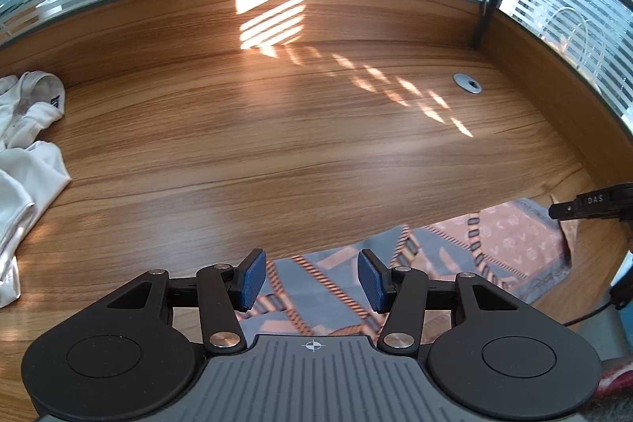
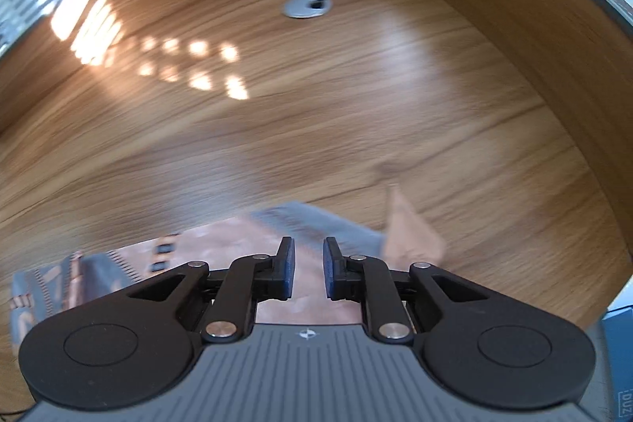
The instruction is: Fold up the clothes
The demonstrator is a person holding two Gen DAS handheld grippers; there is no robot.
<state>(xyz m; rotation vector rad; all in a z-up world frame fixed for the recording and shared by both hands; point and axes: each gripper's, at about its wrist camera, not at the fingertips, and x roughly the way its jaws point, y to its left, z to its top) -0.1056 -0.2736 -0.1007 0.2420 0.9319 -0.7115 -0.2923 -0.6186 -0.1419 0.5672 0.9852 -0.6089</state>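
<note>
- The patterned cloth [image 1: 455,248] lay flat near the desk's [image 1: 277,129] front edge, seemingly folded, though blur hid detail.
- Left gripper [image 1: 312,279] stood open over it, holding nothing.
- Right gripper [image 2: 308,271] was slightly parted, empty.
- 1 white garment [image 1: 27,153] at the desk's left remained unfolded.

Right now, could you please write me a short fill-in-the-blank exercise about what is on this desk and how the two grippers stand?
1. The patterned cloth lies on a desk made of ____.
2. The crumpled garment at the left edge of the left wrist view is ____ in colour.
3. The pads of the left gripper are ____ in colour.
4. Nothing is pinched in the right gripper; its jaws stand slightly ____.

Missing words: wood; white; blue; apart
</note>
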